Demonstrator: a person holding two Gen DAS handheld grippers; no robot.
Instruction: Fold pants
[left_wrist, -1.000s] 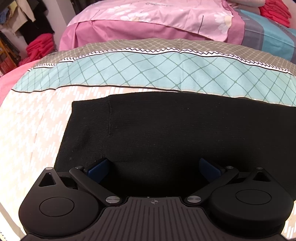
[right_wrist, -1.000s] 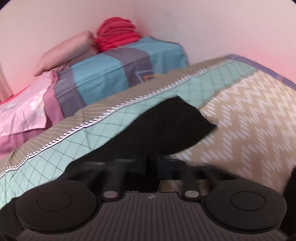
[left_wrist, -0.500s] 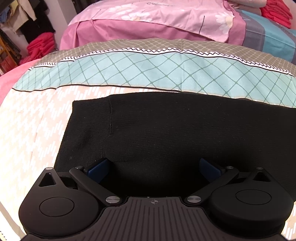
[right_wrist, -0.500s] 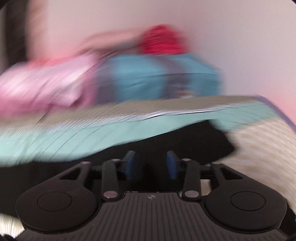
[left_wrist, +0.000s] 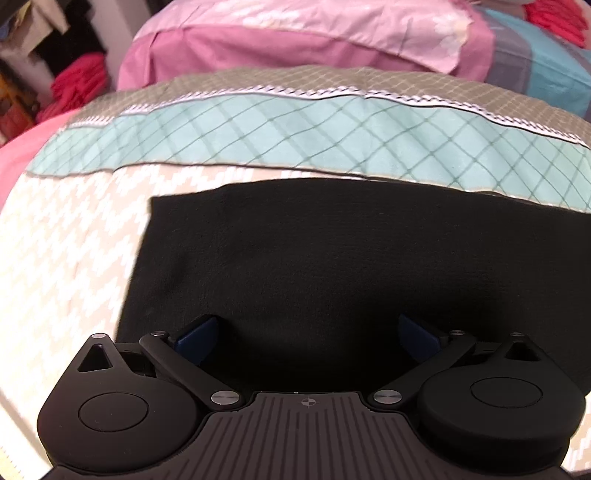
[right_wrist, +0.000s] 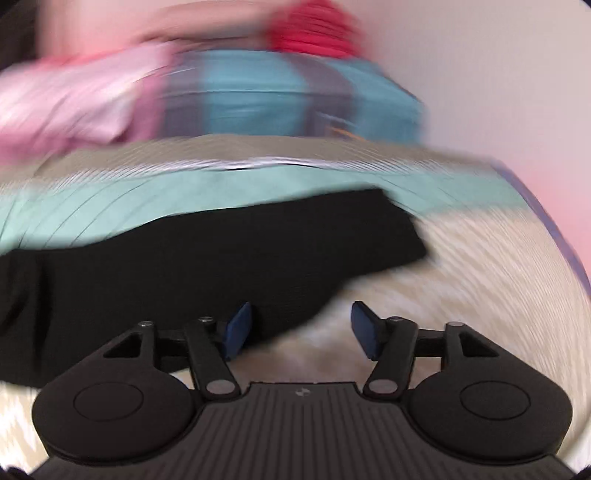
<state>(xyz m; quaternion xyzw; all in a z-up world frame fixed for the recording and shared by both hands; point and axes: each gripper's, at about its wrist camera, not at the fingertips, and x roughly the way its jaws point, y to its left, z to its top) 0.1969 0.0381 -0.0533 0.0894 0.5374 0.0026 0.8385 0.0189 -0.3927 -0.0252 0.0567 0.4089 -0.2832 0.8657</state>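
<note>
The black pants (left_wrist: 332, 258) lie flat across the patterned bedspread (left_wrist: 74, 258). My left gripper (left_wrist: 308, 334) is open wide, low over the near edge of the pants close to their left end, holding nothing. In the blurred right wrist view the pants (right_wrist: 221, 258) reach to their right end. My right gripper (right_wrist: 301, 326) is open and empty at the pants' near right edge, its left finger (right_wrist: 238, 326) over the black cloth and its right finger (right_wrist: 364, 328) over the bedspread.
The bedspread has a teal lattice band (left_wrist: 332, 133) behind the pants. Pink bedding (left_wrist: 295, 33) and a blue and grey pillow (right_wrist: 295, 92) lie further back. Red folded clothes (right_wrist: 314, 33) sit on the pillow by the wall (right_wrist: 498, 74).
My right gripper has let go of the pants' end, opened wide and swung left and down to the bed. My left gripper has shifted slightly and stays open.
</note>
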